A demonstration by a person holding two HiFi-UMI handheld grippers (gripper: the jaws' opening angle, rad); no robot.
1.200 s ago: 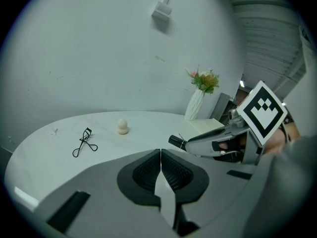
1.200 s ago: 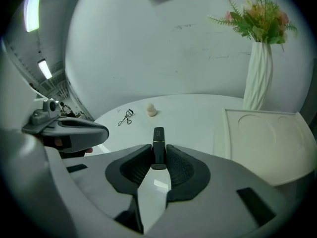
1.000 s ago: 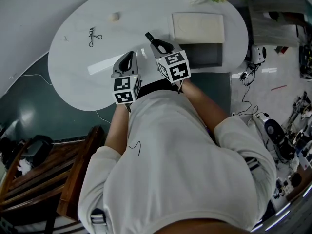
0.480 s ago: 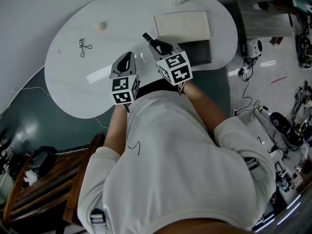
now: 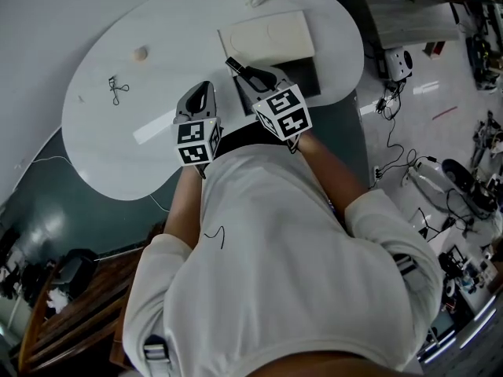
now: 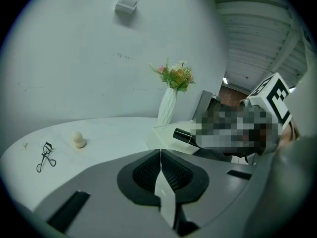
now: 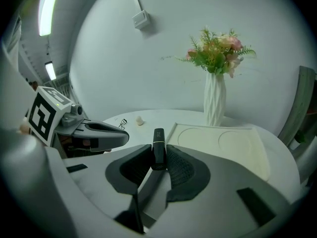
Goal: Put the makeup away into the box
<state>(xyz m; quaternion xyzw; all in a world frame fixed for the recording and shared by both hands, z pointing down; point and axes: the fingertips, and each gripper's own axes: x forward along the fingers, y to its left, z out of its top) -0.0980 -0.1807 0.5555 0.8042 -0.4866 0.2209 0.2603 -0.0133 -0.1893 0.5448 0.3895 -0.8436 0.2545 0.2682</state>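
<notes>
The white desk (image 5: 157, 77) curves like a bean, its left half mostly bare. The box (image 5: 266, 36) sits at the far edge beside a vase (image 7: 215, 103) that only the gripper views show whole. Just before the box, the right tool (image 7: 159, 157) is clamped on a black makeup tube (image 7: 158, 142), plain in its own view; the left tool (image 6: 160, 157) is closed, empty. An eyelash curler (image 6: 45, 156) and sponge (image 6: 78, 139) lie far left.

The table (image 5: 118, 148) is open across its middle and left, bar the curler (image 5: 115, 89) and sponge (image 5: 141, 53) far left. On the right, lid (image 5: 266, 36) and vase (image 7: 216, 100) stand beyond the box (image 5: 305, 77).
</notes>
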